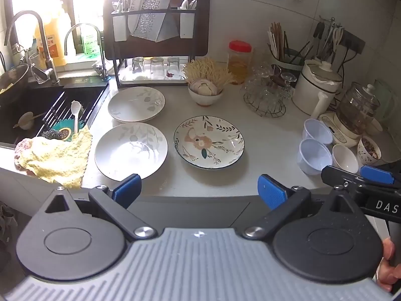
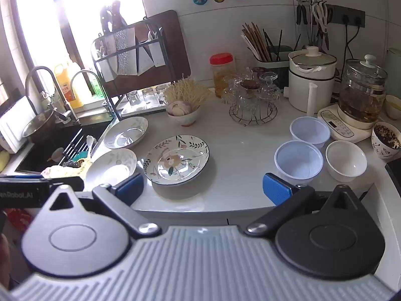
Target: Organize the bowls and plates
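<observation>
Blue-padded, my left gripper [image 1: 199, 192] and right gripper [image 2: 203, 190] both gape empty above the counter edge, facing three glazed plates (floral plate [image 1: 209, 141] centremost), which I judge rigid, slippery, breakable, best pinched at the rim.

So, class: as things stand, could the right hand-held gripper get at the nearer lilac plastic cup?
Probably yes. The right hand-held gripper is open and empty, and the lilac cup stands just beyond its right finger, with bare countertop in front. The white bowl beside it crowds one side.
</observation>
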`<state>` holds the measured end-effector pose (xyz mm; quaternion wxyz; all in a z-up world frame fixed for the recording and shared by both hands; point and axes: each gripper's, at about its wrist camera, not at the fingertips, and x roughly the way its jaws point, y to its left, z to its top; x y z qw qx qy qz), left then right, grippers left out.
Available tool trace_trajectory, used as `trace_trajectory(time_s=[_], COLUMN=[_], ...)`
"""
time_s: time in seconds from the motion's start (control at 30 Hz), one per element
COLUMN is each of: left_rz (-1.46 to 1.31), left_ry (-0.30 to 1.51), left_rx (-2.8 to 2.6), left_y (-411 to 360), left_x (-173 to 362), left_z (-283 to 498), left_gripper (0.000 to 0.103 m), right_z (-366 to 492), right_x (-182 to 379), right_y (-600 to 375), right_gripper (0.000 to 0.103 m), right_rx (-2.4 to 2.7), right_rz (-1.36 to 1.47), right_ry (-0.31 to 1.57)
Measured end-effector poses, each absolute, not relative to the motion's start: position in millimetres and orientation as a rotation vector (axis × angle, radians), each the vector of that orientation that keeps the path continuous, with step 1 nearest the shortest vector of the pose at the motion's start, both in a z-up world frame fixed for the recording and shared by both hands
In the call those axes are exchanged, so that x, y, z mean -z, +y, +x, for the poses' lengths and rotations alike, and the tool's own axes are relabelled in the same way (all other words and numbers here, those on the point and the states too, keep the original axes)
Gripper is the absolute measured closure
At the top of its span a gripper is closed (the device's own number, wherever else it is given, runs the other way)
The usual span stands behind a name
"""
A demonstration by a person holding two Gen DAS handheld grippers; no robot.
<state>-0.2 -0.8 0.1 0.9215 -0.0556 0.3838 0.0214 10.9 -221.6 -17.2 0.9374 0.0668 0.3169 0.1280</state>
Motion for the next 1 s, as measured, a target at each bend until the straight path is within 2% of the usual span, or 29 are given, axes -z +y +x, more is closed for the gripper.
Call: trace_trajectory(time_s=[1.0], left_rz=[-0.091], left_ry=[0.76], left_rx=[-0.09], left_y=[-2.9], left_x=[-2.5], left_z=[0.0], left_gripper=[0.002], right_z=[11.9], right_x=[13.8], right_y=[-217.9], right_gripper=[0.0], right_rx=[-0.261], right_rz=[0.114], right_ry=[0.647])
